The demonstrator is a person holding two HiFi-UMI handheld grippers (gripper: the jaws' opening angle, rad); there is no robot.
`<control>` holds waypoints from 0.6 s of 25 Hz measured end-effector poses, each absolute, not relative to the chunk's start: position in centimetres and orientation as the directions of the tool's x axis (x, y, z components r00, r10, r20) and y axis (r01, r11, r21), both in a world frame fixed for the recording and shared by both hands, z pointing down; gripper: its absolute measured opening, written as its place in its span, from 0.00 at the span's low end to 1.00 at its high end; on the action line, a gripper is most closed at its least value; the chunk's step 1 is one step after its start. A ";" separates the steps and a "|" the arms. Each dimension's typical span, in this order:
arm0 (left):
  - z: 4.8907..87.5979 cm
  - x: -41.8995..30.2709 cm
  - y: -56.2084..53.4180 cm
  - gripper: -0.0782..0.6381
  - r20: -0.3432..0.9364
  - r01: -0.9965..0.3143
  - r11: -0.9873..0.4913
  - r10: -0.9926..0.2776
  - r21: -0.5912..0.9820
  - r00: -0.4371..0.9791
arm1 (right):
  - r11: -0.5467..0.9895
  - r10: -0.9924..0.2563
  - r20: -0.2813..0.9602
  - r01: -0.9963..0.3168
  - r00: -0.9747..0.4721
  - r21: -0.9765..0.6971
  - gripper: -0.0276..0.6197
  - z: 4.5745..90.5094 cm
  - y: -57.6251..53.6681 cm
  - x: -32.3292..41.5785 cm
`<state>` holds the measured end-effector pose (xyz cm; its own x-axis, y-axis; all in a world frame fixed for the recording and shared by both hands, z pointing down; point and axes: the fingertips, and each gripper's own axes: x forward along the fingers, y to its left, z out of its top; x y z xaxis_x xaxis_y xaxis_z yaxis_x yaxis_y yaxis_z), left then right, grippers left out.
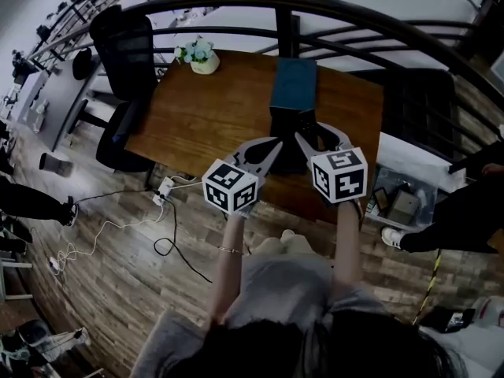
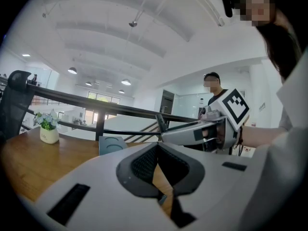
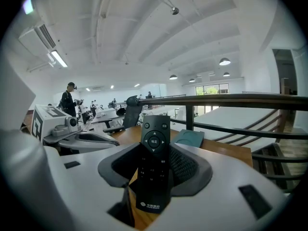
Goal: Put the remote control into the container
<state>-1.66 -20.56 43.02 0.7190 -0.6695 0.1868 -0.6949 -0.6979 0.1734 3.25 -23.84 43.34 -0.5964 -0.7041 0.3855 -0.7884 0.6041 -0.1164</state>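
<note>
A black remote control (image 3: pixel 154 162) stands upright between the jaws of my right gripper (image 3: pixel 154 150), which is shut on it, buttons facing the camera. The teal container (image 1: pixel 293 85) sits on the far middle of the wooden table (image 1: pixel 197 116); it also shows beyond the remote (image 3: pixel 189 137) and ahead of my left gripper (image 2: pixel 111 143). In the head view both grippers hover over the table's near edge, just short of the container: left gripper (image 1: pixel 272 144), right gripper (image 1: pixel 309 138). My left gripper (image 2: pixel 158 152) is shut with nothing in it. The head view does not show the remote.
A white pot of flowers (image 1: pixel 201 56) stands at the table's far left corner. A black office chair (image 1: pixel 126 53) is left of the table, a dark railing (image 1: pixel 331 10) behind it. A person's legs (image 1: pixel 465 211) are at the right. Cables and a power strip (image 1: pixel 164 191) lie on the floor.
</note>
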 end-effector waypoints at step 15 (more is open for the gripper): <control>46.1 -4.3 -25.0 0.11 0.261 -0.640 -0.731 -0.587 0.235 0.766 | 0.531 -0.693 0.465 -0.826 -0.551 -0.188 0.35 46.4 -28.2 0.3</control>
